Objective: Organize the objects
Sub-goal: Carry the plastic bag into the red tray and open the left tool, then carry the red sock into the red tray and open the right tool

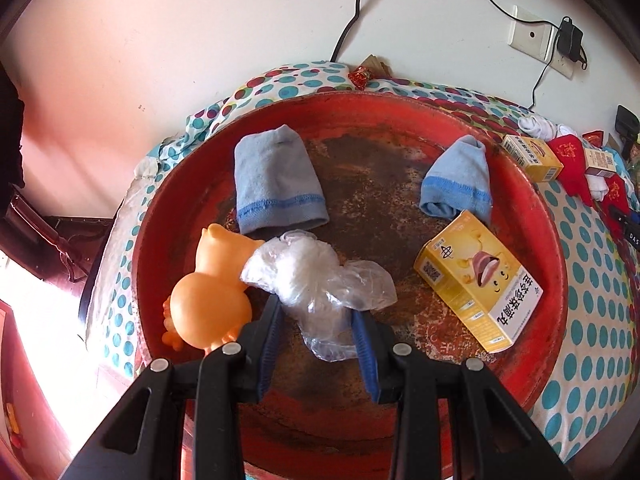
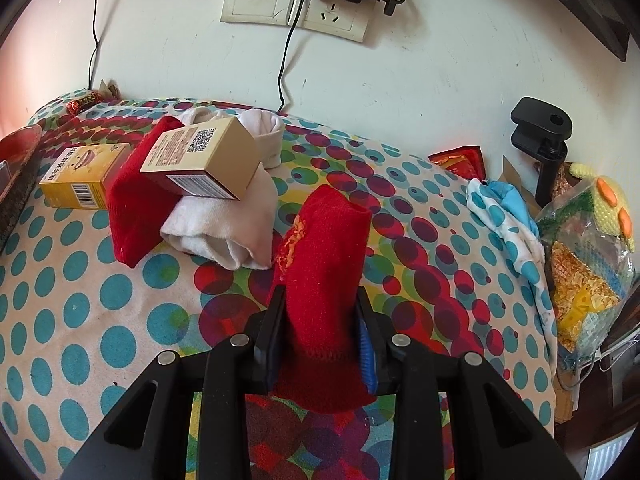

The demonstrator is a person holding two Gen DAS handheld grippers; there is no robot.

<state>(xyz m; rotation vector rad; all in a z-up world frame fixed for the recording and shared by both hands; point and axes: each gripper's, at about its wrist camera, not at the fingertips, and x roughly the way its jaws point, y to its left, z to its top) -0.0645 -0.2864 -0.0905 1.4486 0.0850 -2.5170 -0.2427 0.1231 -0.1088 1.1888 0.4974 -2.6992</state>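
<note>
Looking along the left gripper, its jaws stood partly open, one on each side of a crumpled clear plastic bag and pressing its lower part; the bag lay on the worn bottom of a round red tray. Just left of the jaws an orange rubber toy touched the bag. Ahead and left of the jaws lay a folded blue sock, ahead and right a second blue sock, the two well apart. Right of the jaws a yellow medicine box leaned on the tray's wall.

In the right wrist view, the right gripper was clamped on a red sock, which stood up between the jaws over the dotted cloth. Ahead and left of the jaws a tan carton rested tilted on a rolled white sock and another red sock; further left lay a yellow box. Far right of the jaws sat a clear bag of toys.
</note>
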